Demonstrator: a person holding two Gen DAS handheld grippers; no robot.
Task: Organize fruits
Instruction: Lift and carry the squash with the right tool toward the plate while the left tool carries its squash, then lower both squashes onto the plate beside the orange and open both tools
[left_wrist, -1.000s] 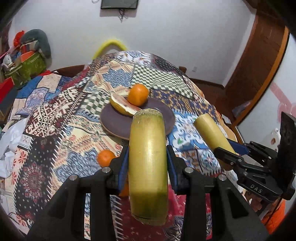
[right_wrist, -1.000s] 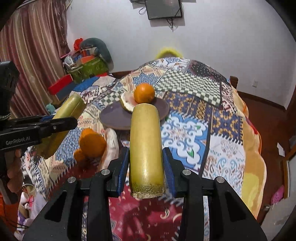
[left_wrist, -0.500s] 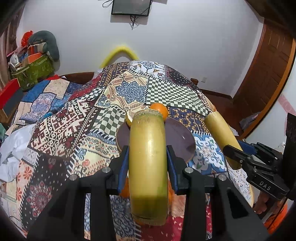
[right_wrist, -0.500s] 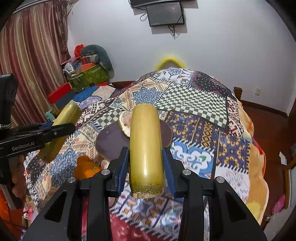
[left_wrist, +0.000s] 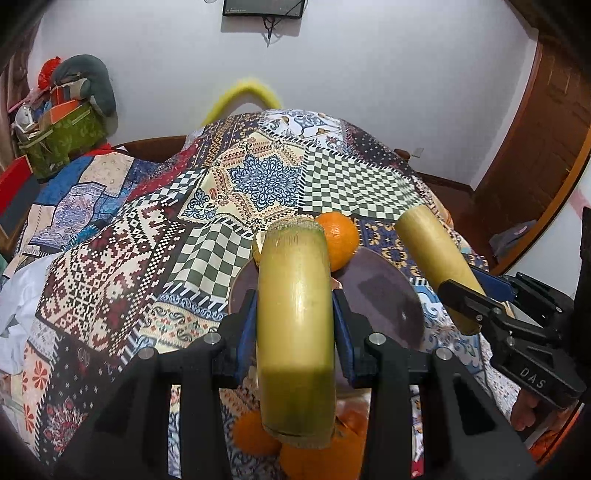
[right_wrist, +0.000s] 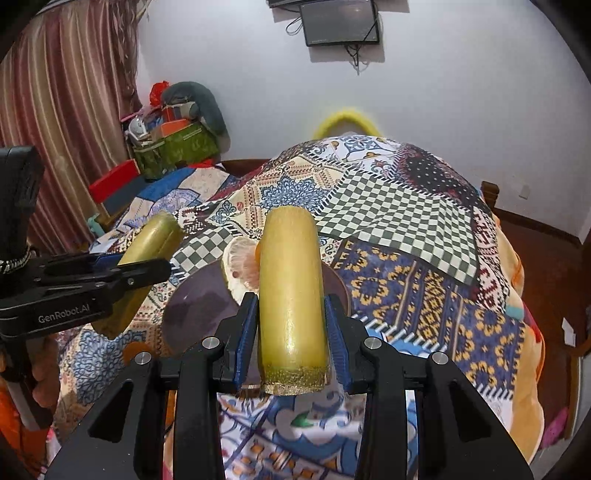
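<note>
Yellow cane piece (left_wrist: 295, 317) hides half the orange (left_wrist: 339, 240)

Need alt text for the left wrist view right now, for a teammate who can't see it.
The left gripper clamps a yellow-green sugarcane piece above a dark plate holding an orange. At right, the right gripper holds another cane piece.

"DAS" is printed on the right tongs (left_wrist: 476, 295), and "GenRobot.AI" on the left tongs (right_wrist: 147, 266).
</note>
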